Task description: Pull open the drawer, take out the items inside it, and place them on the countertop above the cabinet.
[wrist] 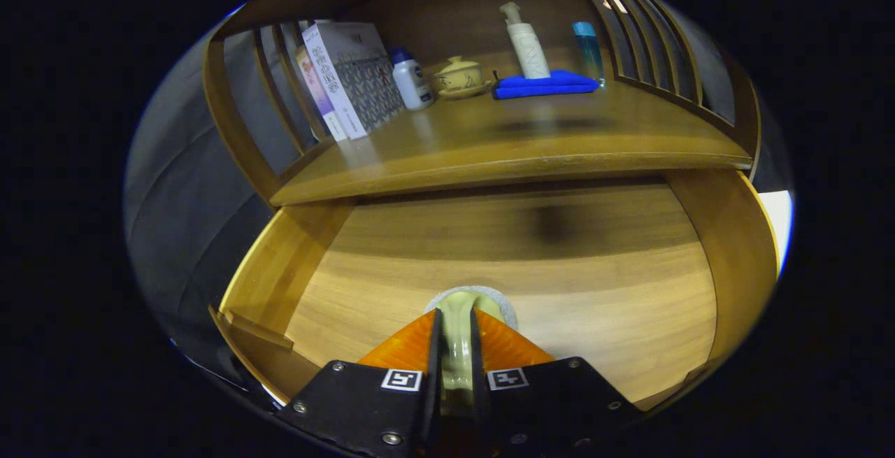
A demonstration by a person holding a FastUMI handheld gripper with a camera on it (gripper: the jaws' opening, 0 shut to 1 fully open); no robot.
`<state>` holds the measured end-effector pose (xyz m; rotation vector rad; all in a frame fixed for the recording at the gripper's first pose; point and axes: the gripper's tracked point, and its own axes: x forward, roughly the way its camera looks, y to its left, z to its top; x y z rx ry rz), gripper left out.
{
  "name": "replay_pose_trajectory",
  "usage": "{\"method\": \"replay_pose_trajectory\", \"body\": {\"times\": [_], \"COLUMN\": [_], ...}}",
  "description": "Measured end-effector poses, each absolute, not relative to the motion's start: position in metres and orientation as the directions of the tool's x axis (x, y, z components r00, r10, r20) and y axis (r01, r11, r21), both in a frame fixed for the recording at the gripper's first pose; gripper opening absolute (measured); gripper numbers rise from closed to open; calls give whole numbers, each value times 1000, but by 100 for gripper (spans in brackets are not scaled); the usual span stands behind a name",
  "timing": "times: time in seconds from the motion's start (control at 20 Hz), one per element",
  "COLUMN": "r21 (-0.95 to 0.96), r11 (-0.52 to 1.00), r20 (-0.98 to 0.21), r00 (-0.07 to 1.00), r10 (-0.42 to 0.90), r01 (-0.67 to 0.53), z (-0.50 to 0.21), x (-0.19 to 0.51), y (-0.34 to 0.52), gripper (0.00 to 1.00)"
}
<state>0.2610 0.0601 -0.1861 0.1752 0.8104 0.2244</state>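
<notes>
The wooden drawer (280, 269) stands pulled open below the countertop (503, 143). My gripper (457, 312) hangs over the drawer's front part, shut on a pale cream ceramic piece (459, 335), which looks like the rim of a small cup. The piece is pinched edge-on between both fingers, and a grey rounded edge (489, 294) shows just beyond it. Whether the piece rests on the drawer floor or hangs above it, I cannot tell. Ahead of the fingers the drawer floor is bare wood.
On the countertop stand leaning books (342, 77), a white bottle with a blue cap (411, 80), a cream lidded bowl on a saucer (459, 77), a pump bottle (528, 45) on a folded blue cloth (545, 84), and a clear blue-capped bottle (589, 49). Slatted wooden rails (657, 59) flank both sides.
</notes>
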Motion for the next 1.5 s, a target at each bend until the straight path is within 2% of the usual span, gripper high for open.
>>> {"method": "replay_pose_trajectory", "body": {"times": [0.35, 0.95, 1.5], "r21": [222, 175, 199], "r11": [959, 960, 973], "r20": [-609, -431, -341], "r00": [744, 860, 922], "r10": [276, 274, 182], "r01": [-174, -218, -118], "z": [-162, -55, -18], "x": [265, 289, 345], "y": [66, 68, 56], "gripper": [20, 19, 19]}}
